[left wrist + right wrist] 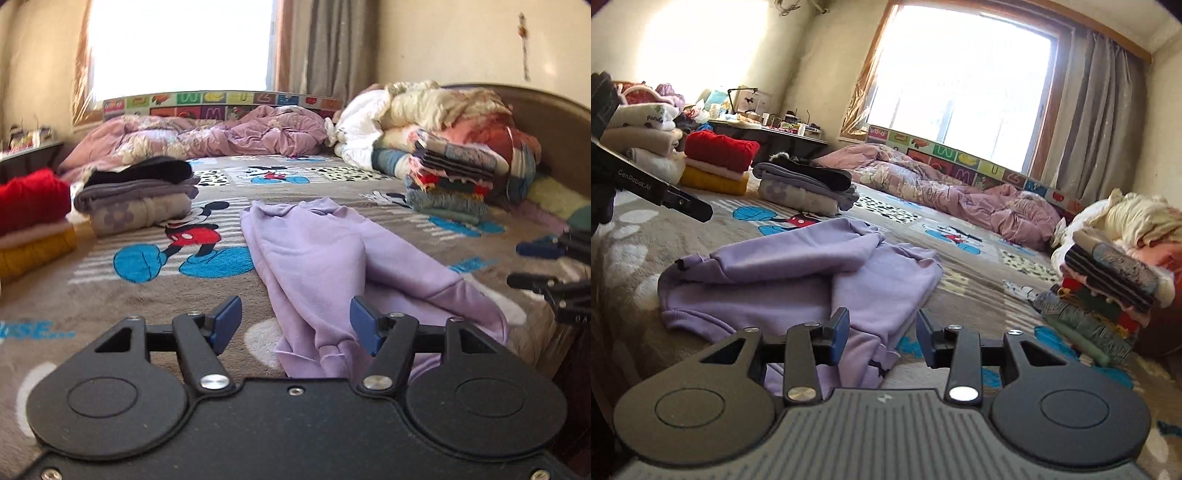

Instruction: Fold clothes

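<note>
Lilac sweatshirt (325, 266) lies rumpled on the cartoon-print bed (122, 295), just ahead of both grippers. Left of it stand folded piles, one topped by a red sweater (720, 149); right of it, a striped stack (1108, 288). Left gripper (295, 325) and right gripper (882, 334) have fingers spread, grasping nothing. "GenRobot.AI" is printed on the left gripper's body.

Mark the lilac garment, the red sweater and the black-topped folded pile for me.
lilac garment (314, 254), left wrist view, middle of its top layer.
red sweater (720, 149), right wrist view, its front face.
black-topped folded pile (147, 184), left wrist view, grey middle layer.
</note>
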